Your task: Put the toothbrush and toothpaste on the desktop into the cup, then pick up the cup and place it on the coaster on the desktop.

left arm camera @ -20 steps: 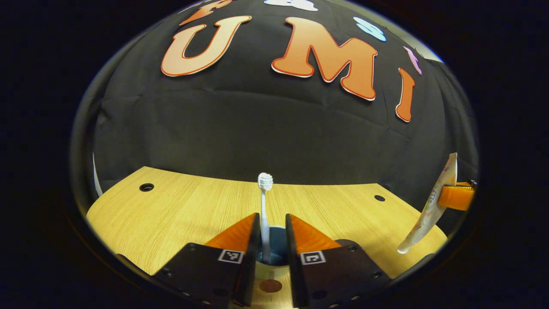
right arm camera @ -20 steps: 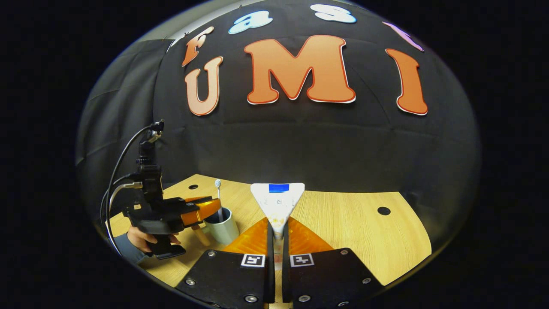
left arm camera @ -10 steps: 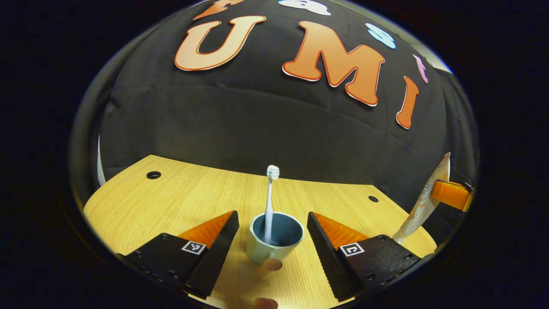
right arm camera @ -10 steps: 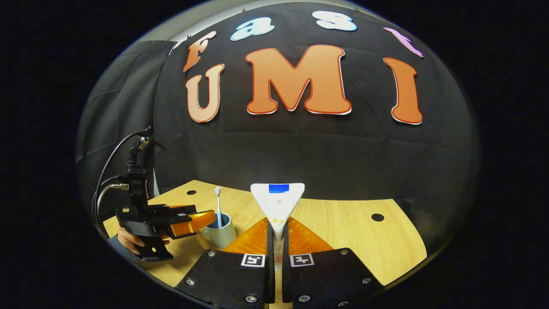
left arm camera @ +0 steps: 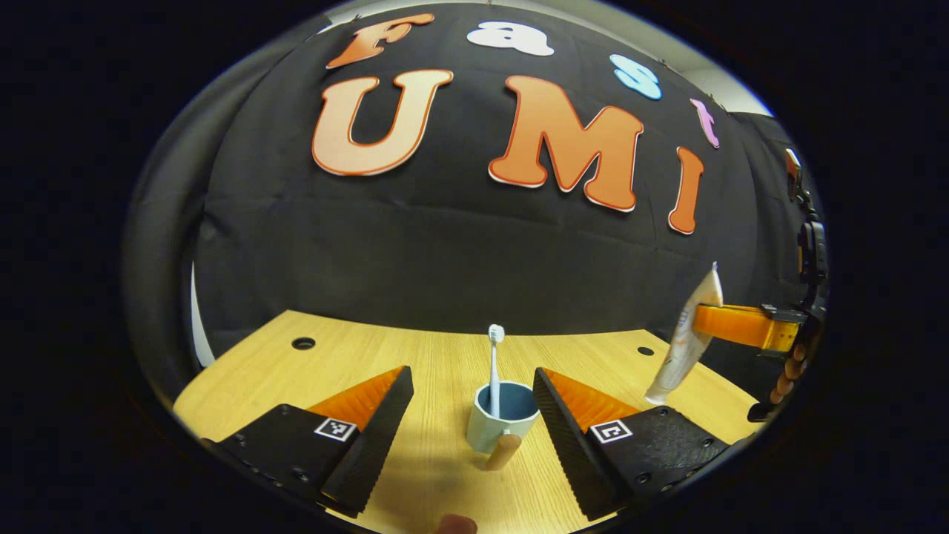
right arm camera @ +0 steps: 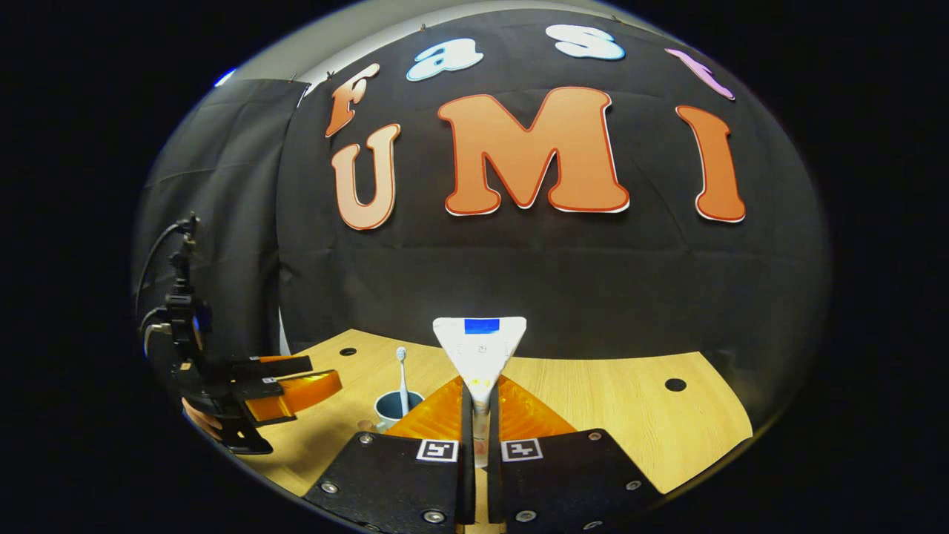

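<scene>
A pale cup (left arm camera: 498, 424) with a blue inside and a wooden handle stands on the wooden desktop (left arm camera: 356, 363). The white toothbrush (left arm camera: 494, 363) stands upright in it, bristles up. My left gripper (left arm camera: 471, 374) is open just short of the cup, one finger on each side, touching nothing. In the right gripper view, my right gripper (right arm camera: 480, 386) is shut on the toothpaste tube (right arm camera: 480, 348), held upright above the desk. The cup (right arm camera: 391, 406) and toothbrush (right arm camera: 402, 371) sit to its left, beyond them the left gripper (right arm camera: 319, 377). In the left gripper view the toothpaste (left arm camera: 686, 337) hangs at the right in the right gripper (left arm camera: 704, 320).
The desktop has small round holes near its back corners (left arm camera: 302, 343) (left arm camera: 645, 350) (right arm camera: 675, 384). The black cloth wall closes the back. A hand (right arm camera: 196, 415) holds the left gripper at the desk's left edge, with cables rising above it.
My left gripper opened, let go of the toothbrush in the cup, and pulled back from it. The right gripper stays shut on the toothpaste, which now shows nearer the cup.
</scene>
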Demonstrator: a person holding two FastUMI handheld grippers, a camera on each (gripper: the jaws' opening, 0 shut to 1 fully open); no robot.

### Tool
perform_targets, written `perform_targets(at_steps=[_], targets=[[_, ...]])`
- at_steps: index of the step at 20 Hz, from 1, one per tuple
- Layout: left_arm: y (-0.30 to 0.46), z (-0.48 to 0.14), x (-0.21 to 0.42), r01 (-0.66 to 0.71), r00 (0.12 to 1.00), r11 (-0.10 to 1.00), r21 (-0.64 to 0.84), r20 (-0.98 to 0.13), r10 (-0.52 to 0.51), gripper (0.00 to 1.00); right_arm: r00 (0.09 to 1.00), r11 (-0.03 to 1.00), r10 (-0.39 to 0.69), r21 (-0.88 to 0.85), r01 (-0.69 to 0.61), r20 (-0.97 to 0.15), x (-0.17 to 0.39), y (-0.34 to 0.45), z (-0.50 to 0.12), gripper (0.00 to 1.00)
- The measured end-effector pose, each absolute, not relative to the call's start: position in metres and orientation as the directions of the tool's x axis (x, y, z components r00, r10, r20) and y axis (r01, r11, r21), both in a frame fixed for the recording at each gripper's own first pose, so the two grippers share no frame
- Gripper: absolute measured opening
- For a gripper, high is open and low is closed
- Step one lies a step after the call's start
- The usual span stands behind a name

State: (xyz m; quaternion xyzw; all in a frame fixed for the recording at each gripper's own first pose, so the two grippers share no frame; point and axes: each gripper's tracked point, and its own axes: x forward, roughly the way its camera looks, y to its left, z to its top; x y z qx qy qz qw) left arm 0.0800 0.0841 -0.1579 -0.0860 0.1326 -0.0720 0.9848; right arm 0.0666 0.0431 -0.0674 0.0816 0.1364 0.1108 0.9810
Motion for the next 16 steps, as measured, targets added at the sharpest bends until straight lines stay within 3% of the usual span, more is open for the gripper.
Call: perform_targets(at_steps=[16], targets=[[0.125, -0.108, 0.006, 0.1, 0.981, 0.987, -0.122, -0.155, -0.119, 0.98, 0.92, 0.924, 0.354, 0.213, -0.317, -0.167, 0.125, 0.135, -0.07, 0.07]])
